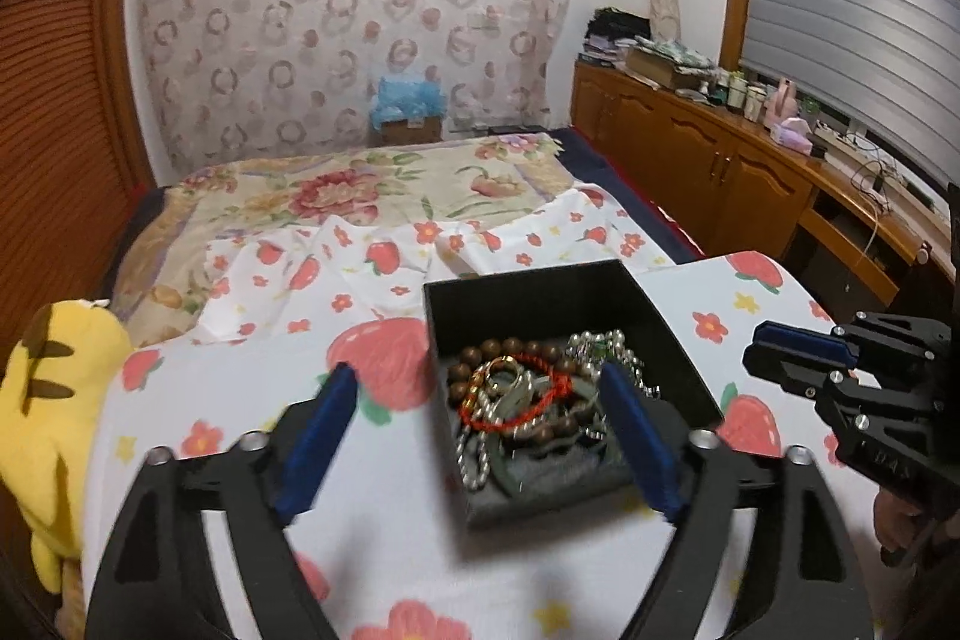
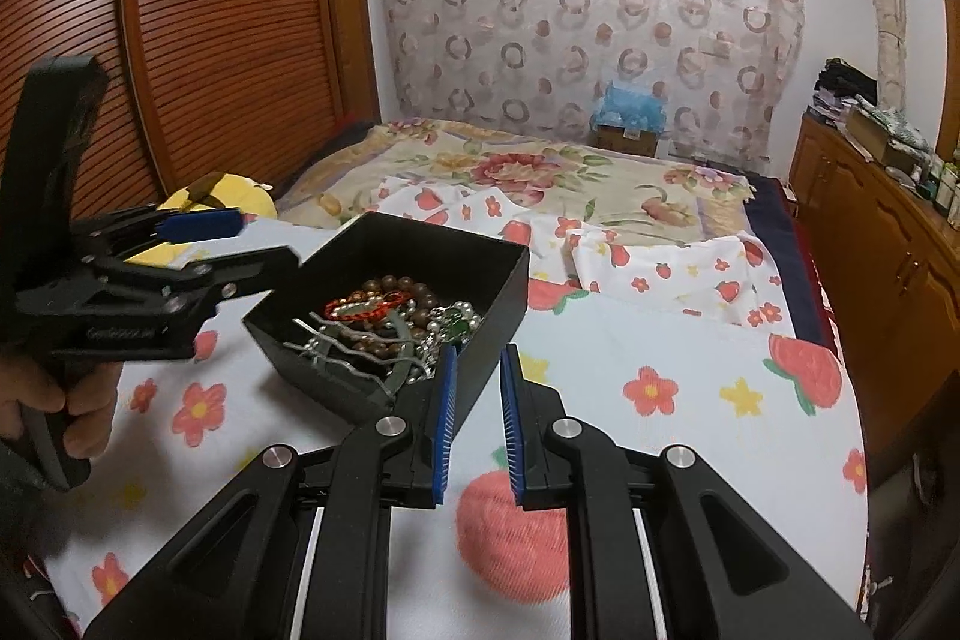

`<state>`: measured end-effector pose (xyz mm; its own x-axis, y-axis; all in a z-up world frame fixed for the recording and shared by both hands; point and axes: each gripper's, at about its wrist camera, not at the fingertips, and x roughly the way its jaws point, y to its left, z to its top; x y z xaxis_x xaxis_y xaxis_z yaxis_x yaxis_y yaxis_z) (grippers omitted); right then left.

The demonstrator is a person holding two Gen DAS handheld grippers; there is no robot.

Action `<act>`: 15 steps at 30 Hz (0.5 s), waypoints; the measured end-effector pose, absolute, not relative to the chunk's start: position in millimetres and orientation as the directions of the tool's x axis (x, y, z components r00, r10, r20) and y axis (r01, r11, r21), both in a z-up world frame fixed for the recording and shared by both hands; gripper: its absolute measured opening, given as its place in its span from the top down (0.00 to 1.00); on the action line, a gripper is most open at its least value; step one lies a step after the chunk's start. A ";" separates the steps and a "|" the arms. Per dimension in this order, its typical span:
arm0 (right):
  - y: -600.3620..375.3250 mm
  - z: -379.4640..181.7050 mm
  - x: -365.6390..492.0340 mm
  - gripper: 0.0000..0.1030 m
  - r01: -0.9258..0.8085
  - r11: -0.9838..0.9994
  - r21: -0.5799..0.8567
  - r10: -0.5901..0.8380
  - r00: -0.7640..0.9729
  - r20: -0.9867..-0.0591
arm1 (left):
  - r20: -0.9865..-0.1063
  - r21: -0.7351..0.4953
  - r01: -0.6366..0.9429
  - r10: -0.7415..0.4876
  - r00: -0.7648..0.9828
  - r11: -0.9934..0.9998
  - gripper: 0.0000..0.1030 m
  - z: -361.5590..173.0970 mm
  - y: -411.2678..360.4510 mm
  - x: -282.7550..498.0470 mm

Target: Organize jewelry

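On the strawberry-print sheet (image 1: 372,538) in front of me sits a black box (image 1: 528,292), open at the top, and the jewelry (image 1: 528,394) lies heaped inside it: brown wooden beads, a red cord bracelet, silvery chains and something green, all tangled together. My left gripper (image 1: 480,394) hovers over the box with its jaws spread wide; one blue pad (image 1: 318,436) hangs above the sheet just left of the box, the other blue pad (image 1: 639,436) above the jewelry near the box's right wall. Nothing is pinched between them. From the right wrist view I see my right gripper (image 2: 477,388) at the near corner of the box (image 2: 480,292), jaws narrow with a small gap, and nothing sits in that gap; its left pad overlaps the box wall in the picture, though I cannot tell whether it touches. The jewelry (image 2: 390,322) shows over the rim from this side too. A hand (image 2: 54,400) holds the left gripper's handle at the left edge. A yellow plush toy (image 1: 54,400) lies left of the box, well apart, and a flowered bedspread (image 1: 372,190) lies beyond.
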<state>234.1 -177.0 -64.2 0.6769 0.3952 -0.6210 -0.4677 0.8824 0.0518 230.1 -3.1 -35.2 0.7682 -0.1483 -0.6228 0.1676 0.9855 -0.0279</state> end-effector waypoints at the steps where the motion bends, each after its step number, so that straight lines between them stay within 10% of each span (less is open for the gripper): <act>1: -177.6 -62.3 230.8 0.60 -0.463 0.885 0.054 0.394 0.681 -0.617 | -0.620 -0.023 0.162 -0.141 0.772 0.987 0.13 -34.4 -3.1 225.8; 15: -189.4 -47.3 158.3 0.11 -0.380 0.924 0.045 0.341 0.762 -0.551 | -0.600 0.001 0.082 -0.065 0.797 0.997 0.07 -20.9 4.9 144.0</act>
